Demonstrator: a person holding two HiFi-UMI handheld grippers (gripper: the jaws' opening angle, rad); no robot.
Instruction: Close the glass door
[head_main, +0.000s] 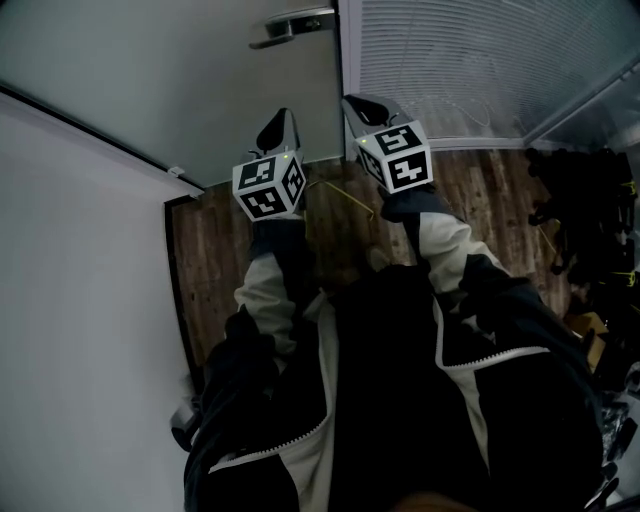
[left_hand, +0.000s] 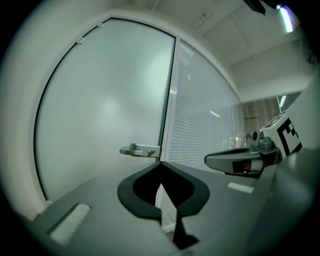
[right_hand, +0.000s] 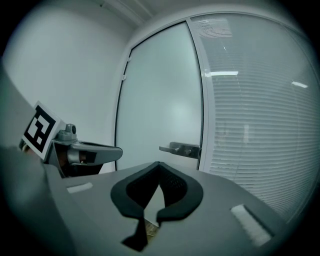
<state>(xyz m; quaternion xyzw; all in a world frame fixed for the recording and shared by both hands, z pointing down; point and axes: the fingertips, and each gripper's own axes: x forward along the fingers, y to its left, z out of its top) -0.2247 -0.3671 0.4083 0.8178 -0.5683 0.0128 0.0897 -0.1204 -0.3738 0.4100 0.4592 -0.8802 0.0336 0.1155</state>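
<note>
1. Head view: the frosted glass door (head_main: 200, 90) stood ahead, its lever handle (head_main: 290, 25) next to the blind-covered panel (head_main: 450, 60). The door edge looked flush with the frame, though the light was dim.
2. Dark gear (head_main: 590, 210) lay on the wooden floor (head_main: 220, 260) at right.
3. Left gripper (head_main: 283, 118) and right gripper (head_main: 360, 103) had jaws together, both empty and clear of the door.

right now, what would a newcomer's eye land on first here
The left gripper and right gripper stand side by side at the centre, jaws closed and empty, black-and-white marker cubes on top, pointing at a frosted glass door. Its metal lever handle sits at the door's right edge, beside a panel of slatted blinds.
</note>
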